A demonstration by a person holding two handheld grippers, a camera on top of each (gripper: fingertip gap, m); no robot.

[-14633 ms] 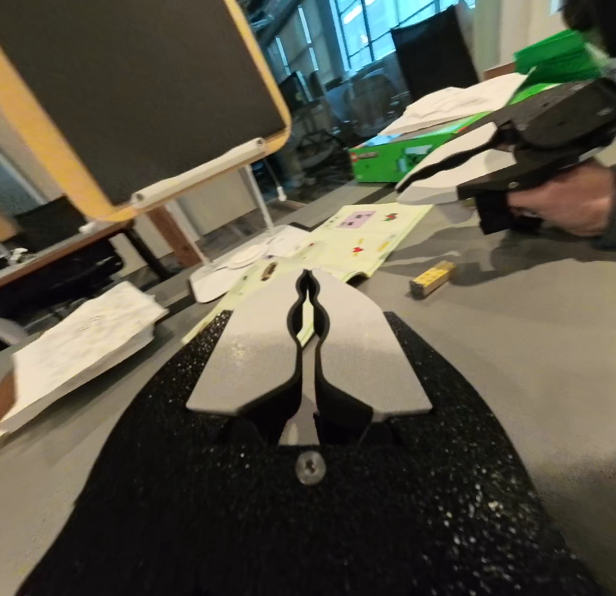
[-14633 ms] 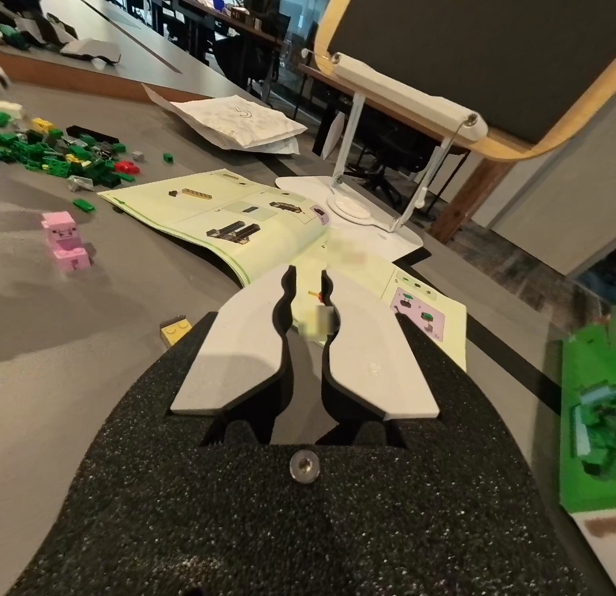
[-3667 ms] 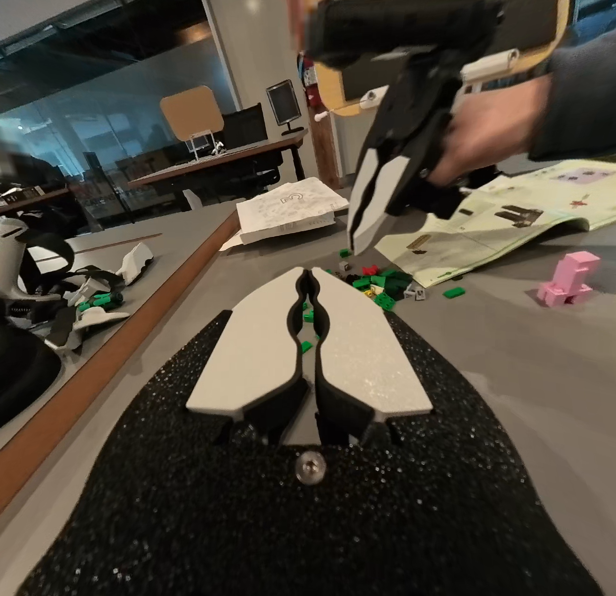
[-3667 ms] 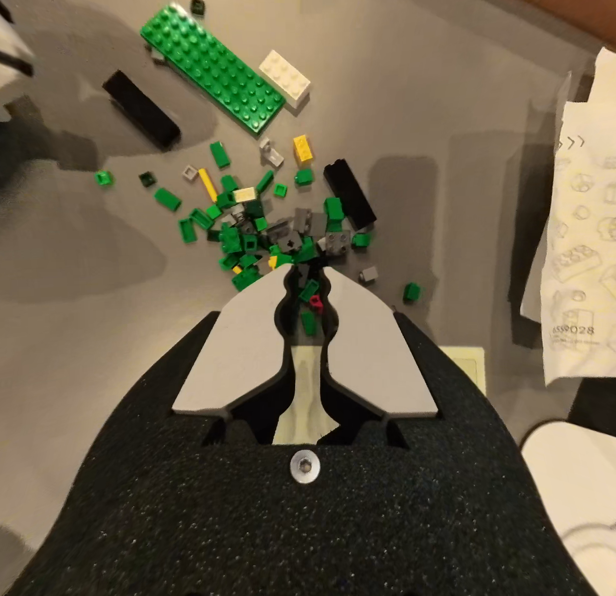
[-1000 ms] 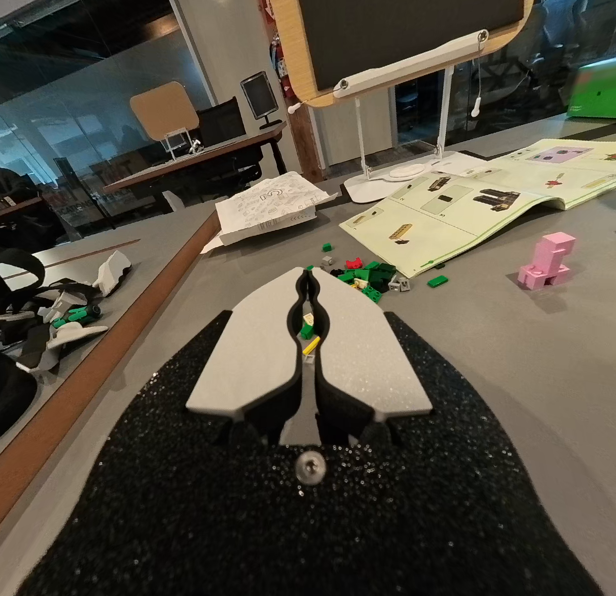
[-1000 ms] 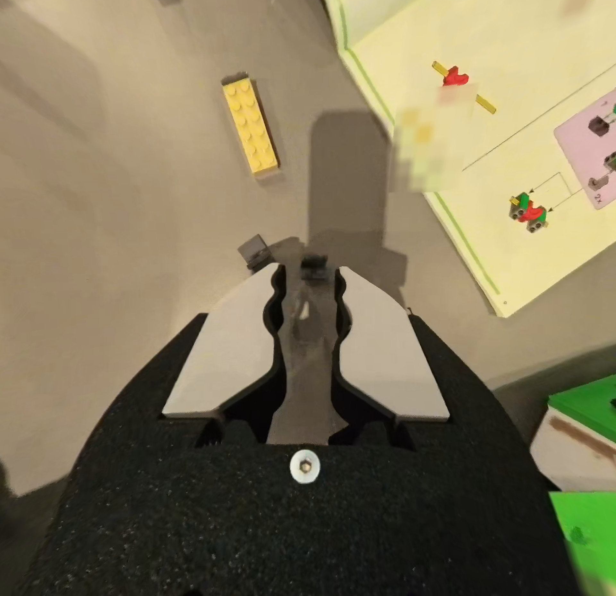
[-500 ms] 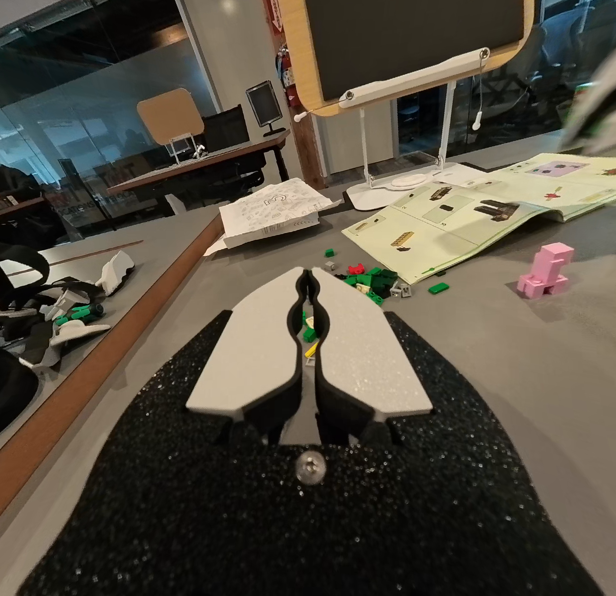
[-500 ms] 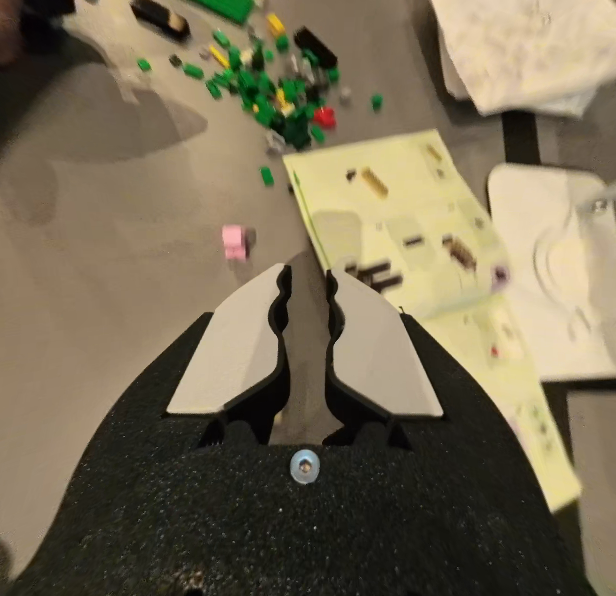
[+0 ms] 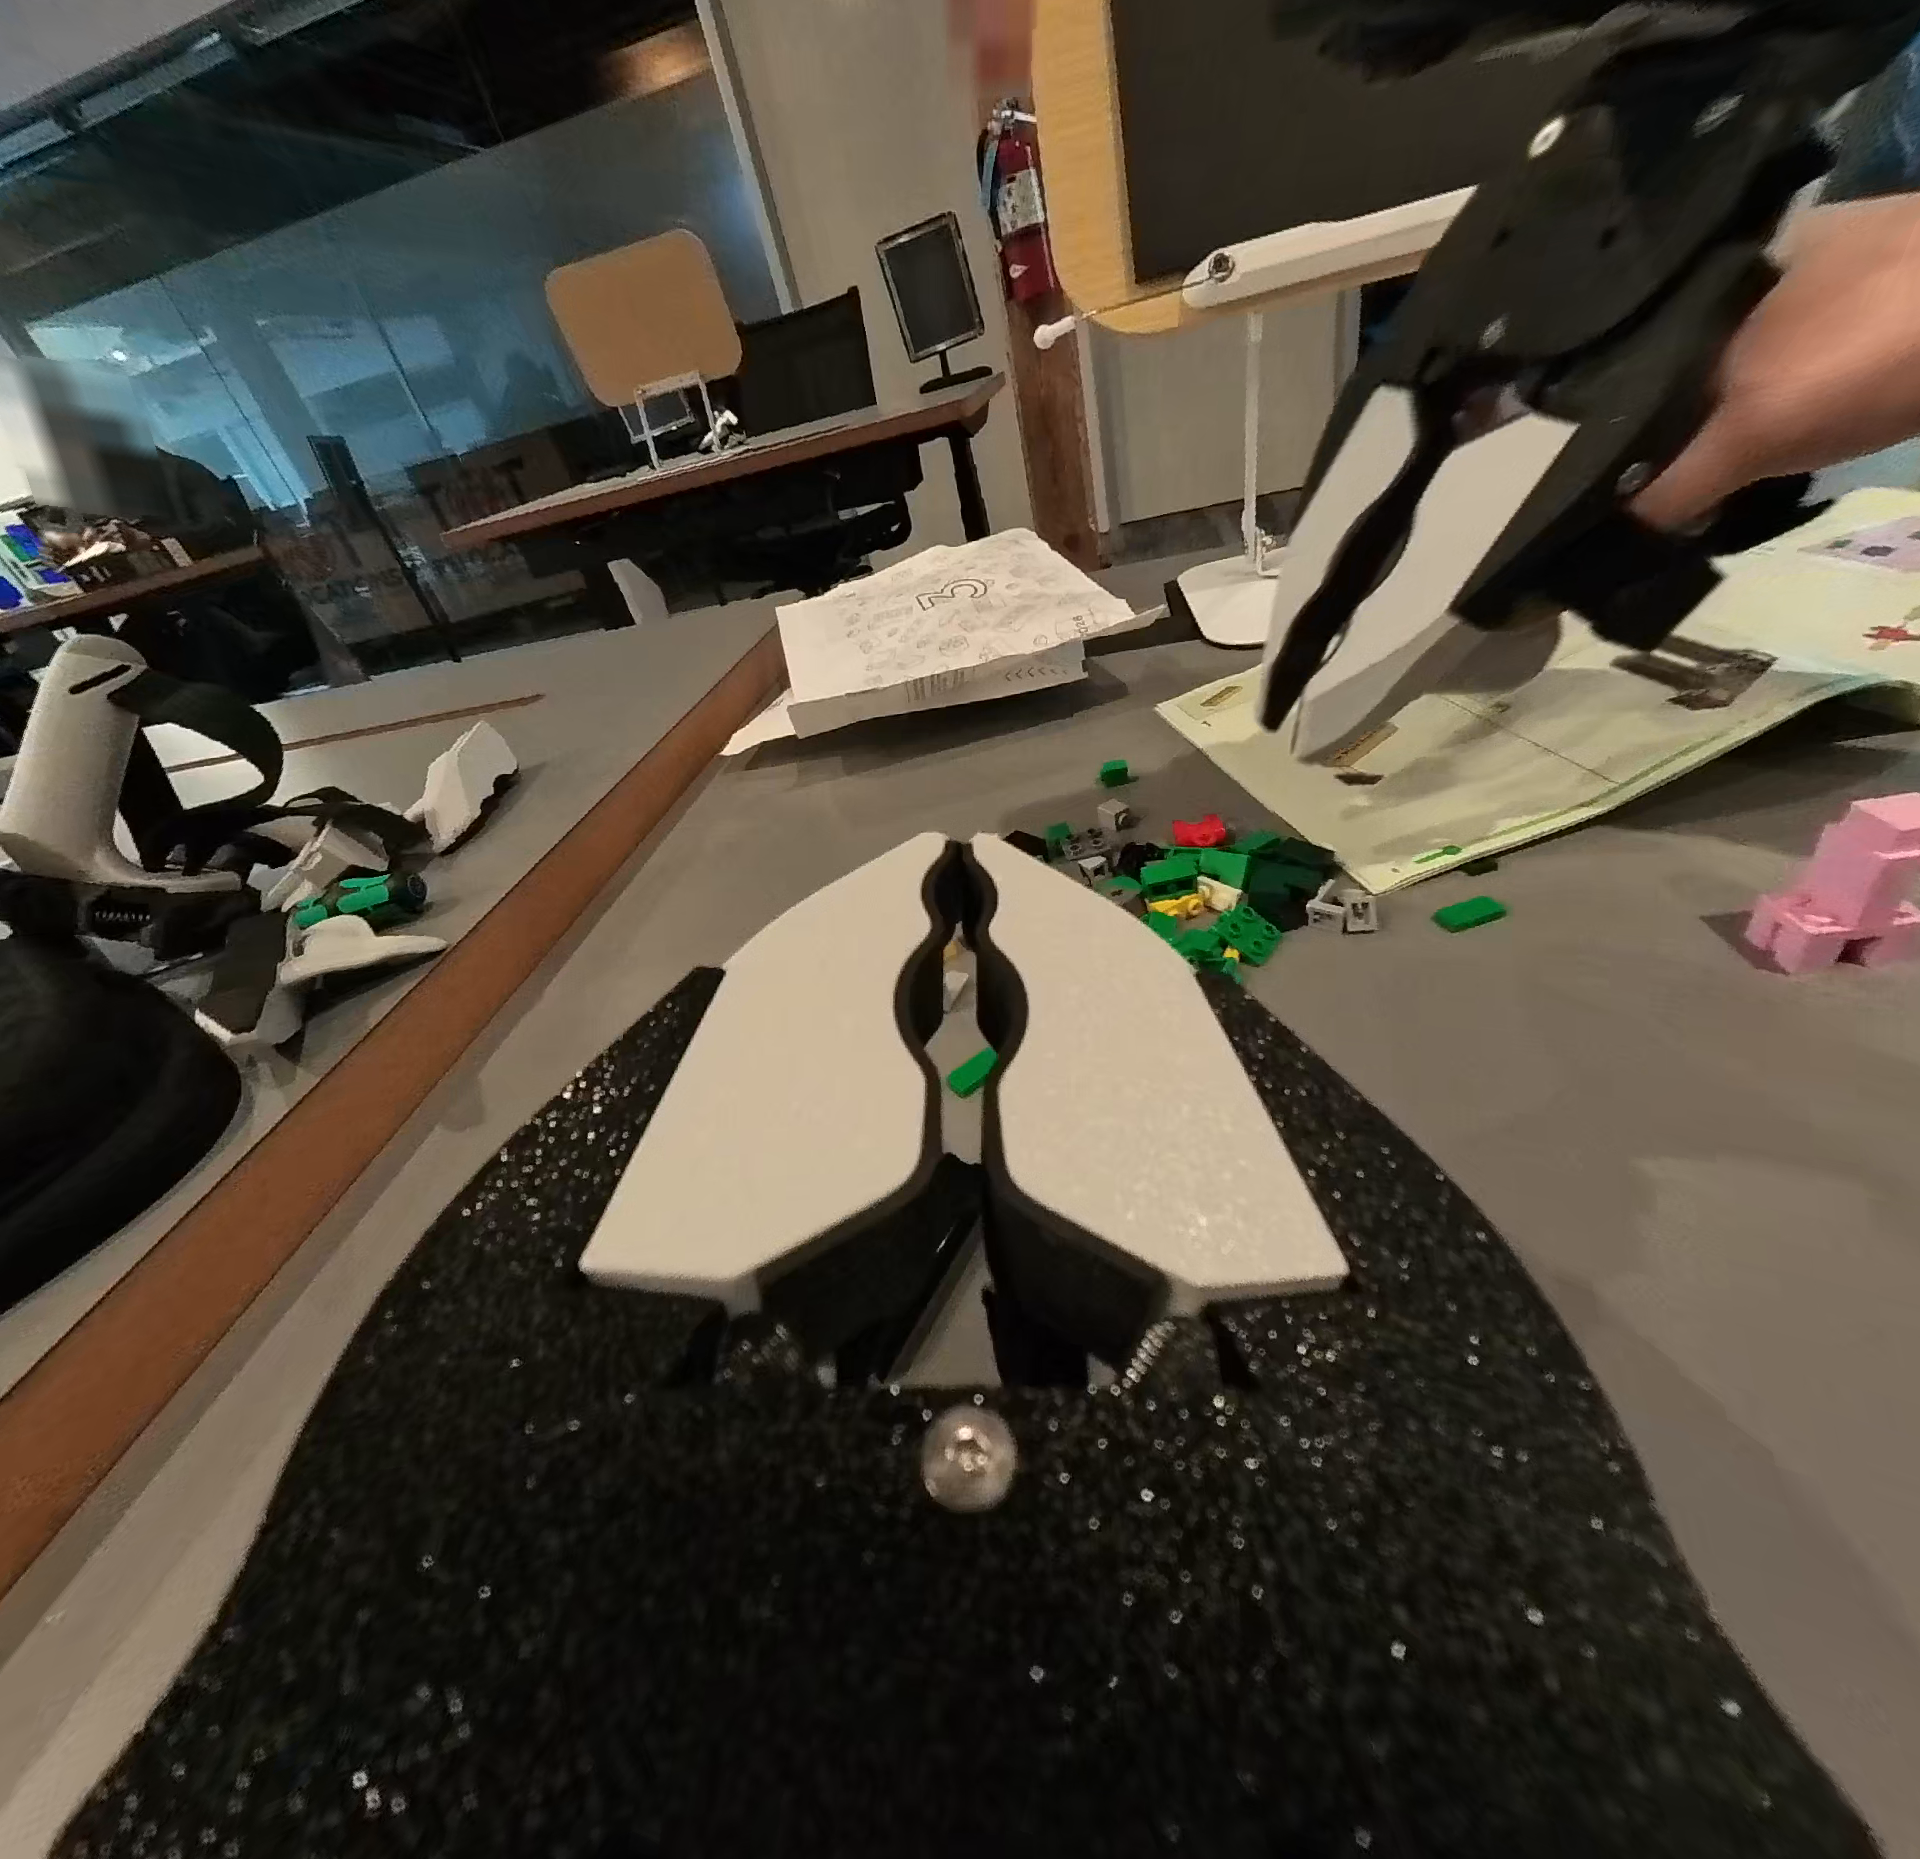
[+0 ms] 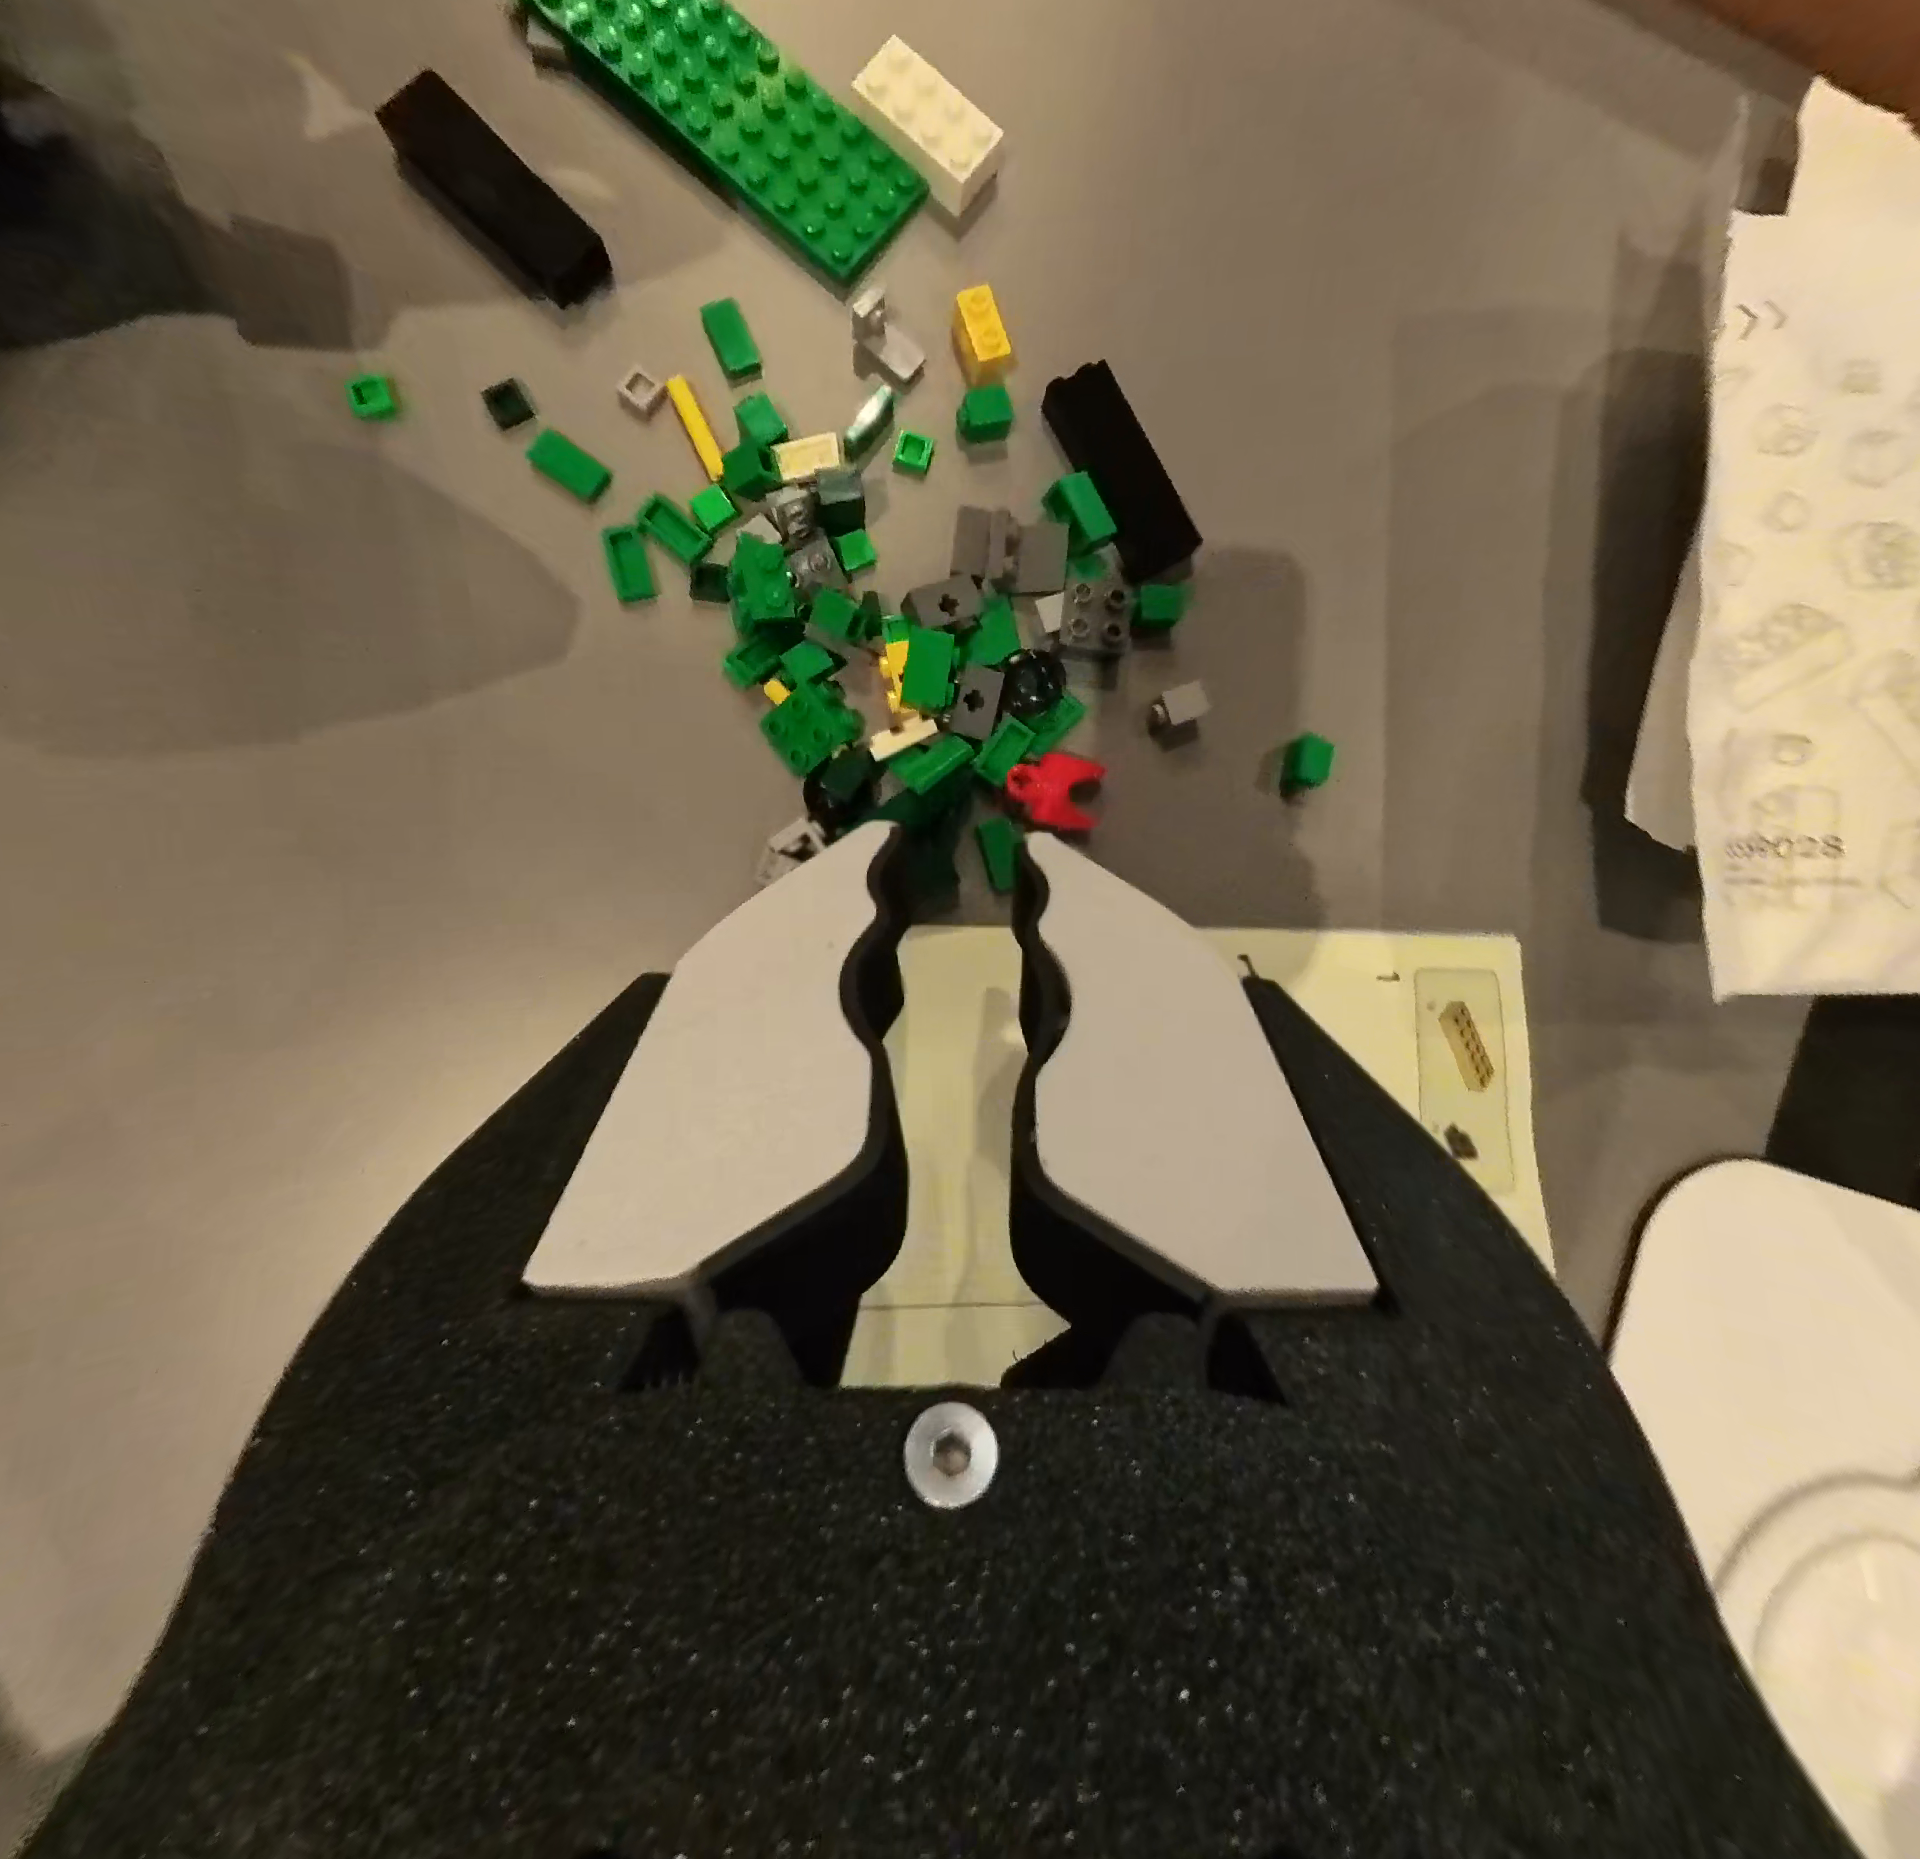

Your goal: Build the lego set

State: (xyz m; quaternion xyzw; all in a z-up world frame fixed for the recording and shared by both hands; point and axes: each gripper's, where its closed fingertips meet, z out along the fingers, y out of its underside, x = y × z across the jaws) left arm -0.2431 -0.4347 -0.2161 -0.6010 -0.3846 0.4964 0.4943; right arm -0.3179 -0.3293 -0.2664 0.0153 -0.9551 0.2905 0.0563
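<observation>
Swinging back from the instruction booklet (image 10: 1371,1071), the right gripper (image 10: 956,853) now hangs tip-down over the loose brick pile (image 10: 914,656) with jaws parted and empty, a red piece (image 10: 1051,776) just beyond its tips. This looks like part selection (next: descend and close on one small brick without scattering neighbours). Farther off lies the green baseplate (image 10: 717,105); the left gripper (image 9: 961,864) rests closed, empty, near the pile.

glossy plastic bricks (image 10: 914,604), matt grey table (image 10: 260,926)
</observation>
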